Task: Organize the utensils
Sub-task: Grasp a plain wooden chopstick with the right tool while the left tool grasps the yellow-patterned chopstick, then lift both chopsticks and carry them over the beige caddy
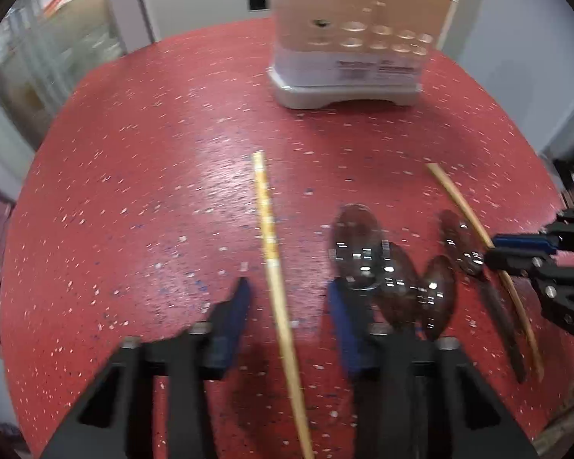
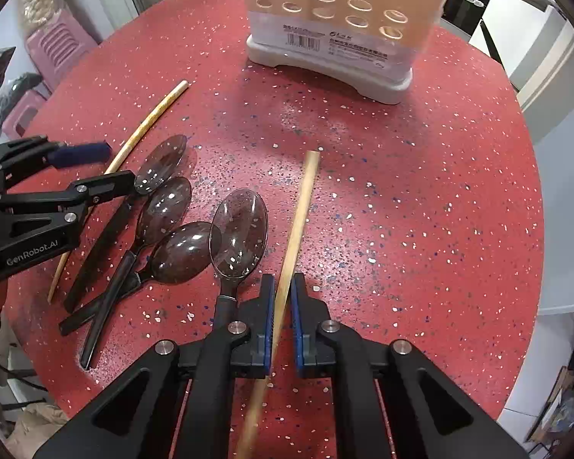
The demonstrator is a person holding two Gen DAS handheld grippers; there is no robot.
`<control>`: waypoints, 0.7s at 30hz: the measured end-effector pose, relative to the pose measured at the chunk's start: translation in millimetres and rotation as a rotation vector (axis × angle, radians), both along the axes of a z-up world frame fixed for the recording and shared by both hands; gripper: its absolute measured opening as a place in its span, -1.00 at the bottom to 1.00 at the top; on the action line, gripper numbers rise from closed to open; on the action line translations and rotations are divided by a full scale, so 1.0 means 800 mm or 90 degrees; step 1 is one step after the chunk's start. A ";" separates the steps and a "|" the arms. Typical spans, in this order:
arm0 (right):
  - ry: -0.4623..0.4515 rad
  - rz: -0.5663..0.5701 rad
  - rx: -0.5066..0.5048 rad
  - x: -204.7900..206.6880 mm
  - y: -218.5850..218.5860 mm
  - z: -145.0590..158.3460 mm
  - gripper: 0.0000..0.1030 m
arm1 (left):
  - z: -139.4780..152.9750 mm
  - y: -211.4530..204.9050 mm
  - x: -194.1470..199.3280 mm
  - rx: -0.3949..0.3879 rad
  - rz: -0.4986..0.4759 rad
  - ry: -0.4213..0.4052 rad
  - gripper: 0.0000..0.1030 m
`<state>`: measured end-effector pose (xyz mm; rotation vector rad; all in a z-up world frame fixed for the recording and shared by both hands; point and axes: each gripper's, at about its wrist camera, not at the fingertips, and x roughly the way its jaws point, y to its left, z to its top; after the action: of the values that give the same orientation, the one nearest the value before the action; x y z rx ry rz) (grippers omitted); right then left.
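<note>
Wooden and light, the stiff chopstick (image 2: 295, 225) is lying on the red worktop (image 2: 421, 199) just right of the spoons (image 2: 195, 222), with the right gripper (image 2: 283, 287) fingers closing around its lower-middle shaft, while the left gripper (image 1: 287, 298) fingers are standing apart.

A round red table (image 2: 421, 199) with white and blue speckles fills both views. At the top centre of the frame stands a white utensil holder (image 2: 333, 38) with round holes. Lower left lie four dark translucent plastic spoons (image 2: 172, 229), a patterned chopstick (image 2: 149, 124) at far left, and a plain chopstick (image 2: 300, 214) in the centre.
</note>
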<state>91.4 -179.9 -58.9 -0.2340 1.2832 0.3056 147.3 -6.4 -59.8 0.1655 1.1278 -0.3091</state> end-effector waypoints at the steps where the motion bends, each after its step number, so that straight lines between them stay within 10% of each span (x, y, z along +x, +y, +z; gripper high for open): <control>1: -0.002 -0.004 0.006 0.000 -0.003 0.000 -0.88 | 0.000 -0.004 -0.002 0.002 -0.003 -0.003 -0.36; 21: -0.178 -0.058 0.250 -0.025 -0.069 0.110 -0.88 | 0.112 0.038 -0.051 -0.165 0.131 -0.216 -0.36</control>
<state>71.5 -235.0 29.5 0.1148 0.9323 0.4237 106.3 24.2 29.8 -0.1242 0.7526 -0.2301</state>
